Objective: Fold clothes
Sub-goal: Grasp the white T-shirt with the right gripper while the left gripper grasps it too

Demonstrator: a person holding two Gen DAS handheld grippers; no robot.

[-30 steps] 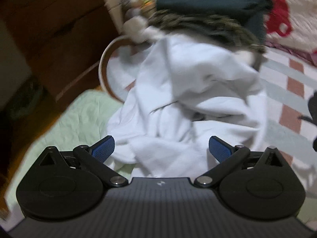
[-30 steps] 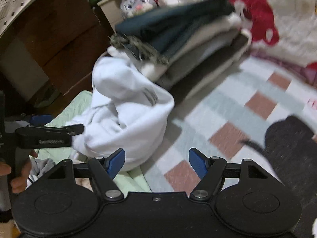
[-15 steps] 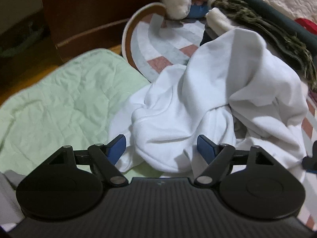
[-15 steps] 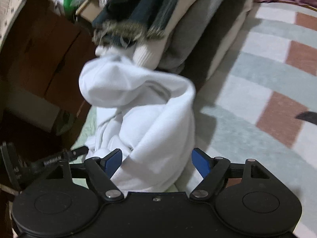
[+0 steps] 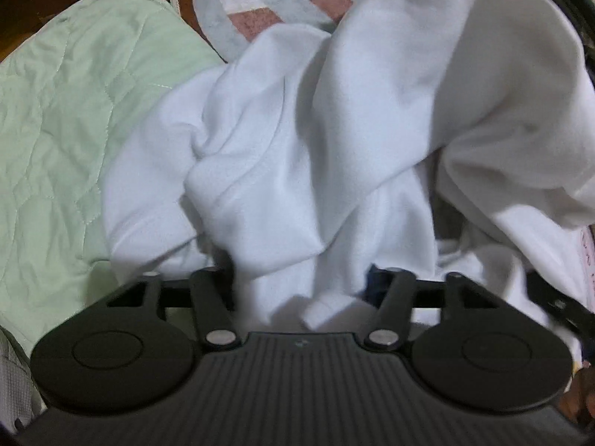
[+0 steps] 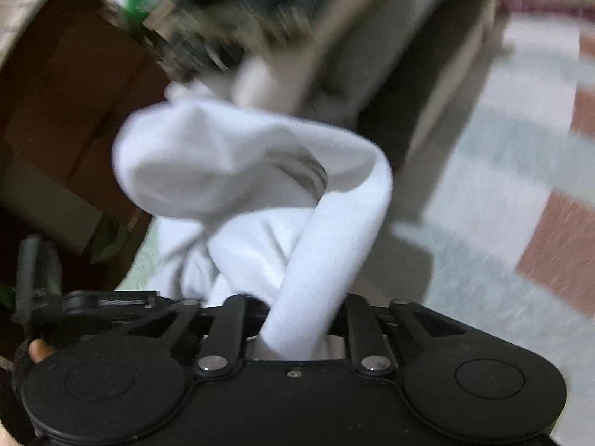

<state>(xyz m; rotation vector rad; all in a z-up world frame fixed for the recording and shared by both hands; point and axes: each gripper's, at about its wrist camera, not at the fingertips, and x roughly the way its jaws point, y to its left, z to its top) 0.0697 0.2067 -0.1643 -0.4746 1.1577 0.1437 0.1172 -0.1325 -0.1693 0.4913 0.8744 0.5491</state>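
Presently the white garment (image 5: 297, 156) lies crumpled, unfolded, across the green quilt (image 5: 63, 119) and rug edge, both left tongs (image 5: 301, 278) and right tongs (image 6: 297, 319) clamped on it; beside it a folded stack (image 6: 334, 29) stands.

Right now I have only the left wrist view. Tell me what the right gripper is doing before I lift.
Observer: The right gripper has its jaws drawn in on a thick band of the white garment, which rises from between them.
Operator: Report what lies beyond the garment on that side.
Observer: A stack of folded clothes, blurred, sits just behind its top fold. I cannot tell whether they touch.
Operator: Now give me the ground to the garment's right.
Observer: The checked rug spreads out there in pale and reddish-brown squares.
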